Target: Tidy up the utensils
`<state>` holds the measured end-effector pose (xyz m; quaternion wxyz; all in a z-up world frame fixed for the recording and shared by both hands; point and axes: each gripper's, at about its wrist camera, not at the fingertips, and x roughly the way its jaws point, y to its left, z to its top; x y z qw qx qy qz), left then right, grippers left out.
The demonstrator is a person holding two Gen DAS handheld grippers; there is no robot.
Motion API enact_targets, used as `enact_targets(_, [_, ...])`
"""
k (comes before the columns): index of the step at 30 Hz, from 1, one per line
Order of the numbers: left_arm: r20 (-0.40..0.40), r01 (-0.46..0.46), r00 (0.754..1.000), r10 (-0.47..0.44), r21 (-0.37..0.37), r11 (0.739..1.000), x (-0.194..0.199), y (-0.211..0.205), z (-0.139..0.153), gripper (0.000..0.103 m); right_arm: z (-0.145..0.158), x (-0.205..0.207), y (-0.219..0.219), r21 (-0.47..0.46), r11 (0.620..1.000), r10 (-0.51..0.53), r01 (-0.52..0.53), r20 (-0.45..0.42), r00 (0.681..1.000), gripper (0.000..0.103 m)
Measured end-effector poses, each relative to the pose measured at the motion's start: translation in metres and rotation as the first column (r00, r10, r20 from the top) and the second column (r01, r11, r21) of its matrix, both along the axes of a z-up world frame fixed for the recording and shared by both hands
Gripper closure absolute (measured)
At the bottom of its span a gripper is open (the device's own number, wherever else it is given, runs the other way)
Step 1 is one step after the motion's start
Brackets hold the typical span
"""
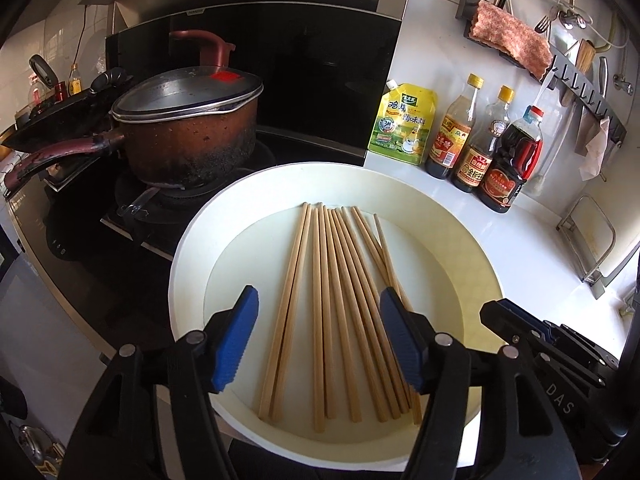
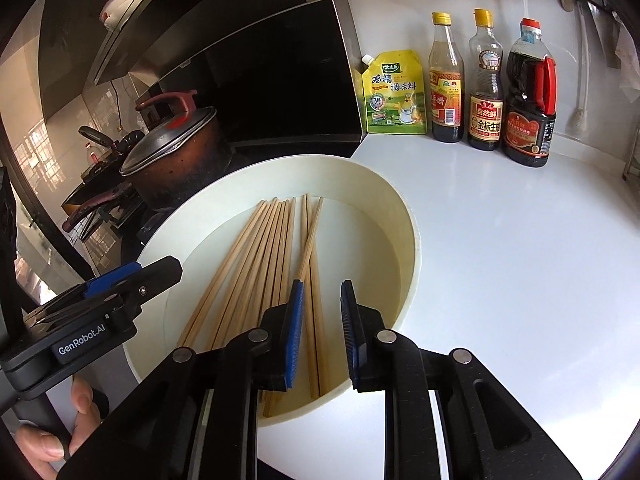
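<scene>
Left wrist view: left claw (image 1: 319, 320) spread wide, right claw (image 2: 321, 306) slightly parted — both empty above chopsticks (image 1: 340, 300).

Wooden chopsticks (image 2: 256, 264) in a white round basin (image 2: 404, 216), right hand-held gripper (image 2: 322, 336) slightly parted above them.

Both tongs (image 1: 318, 340) (image 2: 322, 336) open, empty

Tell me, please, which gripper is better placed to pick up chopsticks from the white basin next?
Probably the left gripper: it is wide open, straddling most of the chopsticks in the white basin. The right gripper, barely parted, hovers over only the rightmost few.
</scene>
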<state>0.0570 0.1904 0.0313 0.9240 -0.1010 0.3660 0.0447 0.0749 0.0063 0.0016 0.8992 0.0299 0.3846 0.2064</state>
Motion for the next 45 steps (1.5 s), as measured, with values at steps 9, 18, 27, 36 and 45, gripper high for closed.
enact_targets(9, [0.009, 0.004, 1.0, -0.004, -0.001, 1.0, -0.011, -0.009, 0.002, 0.029, 0.003, -0.014, -0.016, 0.004, 0.999, -0.041, 0.041, 0.024, 0.999, 0.076])
enact_targets(18, [0.04, -0.018, 0.999, 0.018, 0.014, 1.0, -0.021, -0.011, 0.011, 0.013, 0.004, -0.025, -0.028, -0.011, 0.997, -0.08, 0.081, 0.057, 0.995, 0.059])
enact_targets(27, [0.036, -0.031, 0.999, 0.03, 0.027, 0.999, -0.025, -0.011, 0.01, 0.011, 0.0, -0.027, -0.03, -0.033, 0.995, -0.098, 0.099, 0.035, 0.995, 0.048])
enact_targets(36, [0.029, -0.037, 0.999, 0.036, 0.046, 0.998, -0.027, -0.015, 0.007, 0.009, -0.003, -0.031, -0.032, -0.034, 0.994, -0.1, 0.101, 0.03, 0.995, 0.042])
enact_targets(45, [0.019, -0.038, 0.999, 0.037, 0.054, 0.998, -0.029, -0.018, 0.005, 0.007, -0.004, -0.033, -0.033, -0.031, 0.994, -0.106, 0.107, 0.027, 0.994, 0.041])
